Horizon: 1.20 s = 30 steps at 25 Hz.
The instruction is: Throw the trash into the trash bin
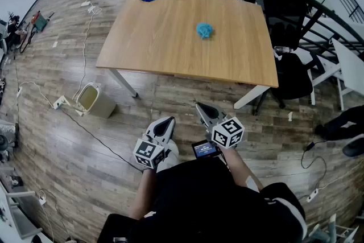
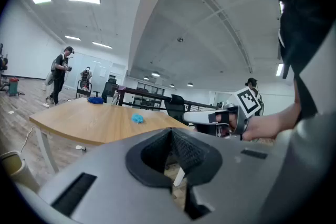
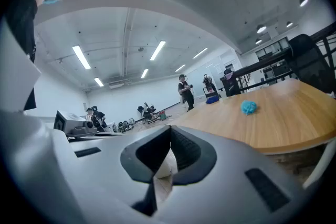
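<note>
Blue trash (image 1: 204,30) lies on the table (image 1: 153,42), well apart from the fingers (image 1: 164,127).

I hold both tongs low in front of my torso, side by side and apart, both pointing forward and a touch below level. Left tongs (image 1: 165,123): jaws together at the tips, nothing between them. Right tongs (image 1: 202,107): jaws shut too, also empty, sitting a bit further forward than the left. Left forearm (image 1: 142,197) bare, running down close to my body. Right forearm (image 1: 241,170) bare, angled inward. Right hand (image 2: 264,126) wraps the handle, seen from the left gripper view.
</note>
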Each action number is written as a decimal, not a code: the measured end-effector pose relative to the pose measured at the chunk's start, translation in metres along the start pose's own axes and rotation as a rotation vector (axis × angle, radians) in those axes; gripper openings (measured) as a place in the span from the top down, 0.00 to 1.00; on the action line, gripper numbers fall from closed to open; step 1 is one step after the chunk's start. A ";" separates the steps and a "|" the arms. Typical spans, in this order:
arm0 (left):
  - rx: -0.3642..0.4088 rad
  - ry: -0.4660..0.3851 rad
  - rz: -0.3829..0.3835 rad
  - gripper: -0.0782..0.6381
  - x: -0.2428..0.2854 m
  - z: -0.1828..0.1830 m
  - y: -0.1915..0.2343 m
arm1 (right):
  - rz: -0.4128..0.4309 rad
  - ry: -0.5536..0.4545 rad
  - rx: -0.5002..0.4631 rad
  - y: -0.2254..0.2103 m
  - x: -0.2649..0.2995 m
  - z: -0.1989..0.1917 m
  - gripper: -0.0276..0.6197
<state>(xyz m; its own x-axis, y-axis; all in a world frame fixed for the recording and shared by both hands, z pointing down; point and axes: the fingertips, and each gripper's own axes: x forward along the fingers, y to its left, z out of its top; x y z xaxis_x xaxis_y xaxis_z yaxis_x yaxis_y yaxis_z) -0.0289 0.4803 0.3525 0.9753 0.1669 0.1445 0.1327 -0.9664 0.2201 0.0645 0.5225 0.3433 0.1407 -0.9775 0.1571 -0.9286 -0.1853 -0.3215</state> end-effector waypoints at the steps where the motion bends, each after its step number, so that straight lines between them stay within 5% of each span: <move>1: 0.002 -0.003 -0.002 0.90 0.003 0.006 0.020 | -0.005 0.002 0.000 -0.003 0.020 0.005 0.96; 7: 0.029 -0.042 0.000 0.90 0.016 0.060 0.145 | -0.016 0.001 -0.012 -0.012 0.132 0.048 0.96; 14: 0.020 -0.069 -0.023 0.90 0.040 0.090 0.242 | -0.139 0.062 -0.075 -0.056 0.199 0.063 0.96; 21: -0.049 0.000 -0.050 0.90 0.096 0.075 0.270 | -0.210 0.104 -0.034 -0.119 0.223 0.058 0.96; 25: -0.002 0.077 -0.112 0.90 0.150 0.084 0.284 | -0.255 0.085 0.027 -0.180 0.246 0.069 0.96; 30: -0.053 0.187 -0.099 0.90 0.188 0.071 0.307 | -0.360 0.145 0.047 -0.258 0.262 0.047 0.96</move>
<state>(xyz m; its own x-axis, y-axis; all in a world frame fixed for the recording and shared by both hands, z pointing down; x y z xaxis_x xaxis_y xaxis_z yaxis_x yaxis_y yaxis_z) 0.2076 0.2011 0.3788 0.9077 0.2985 0.2950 0.2120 -0.9328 0.2915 0.3567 0.3097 0.4238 0.4012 -0.8257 0.3966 -0.8117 -0.5211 -0.2638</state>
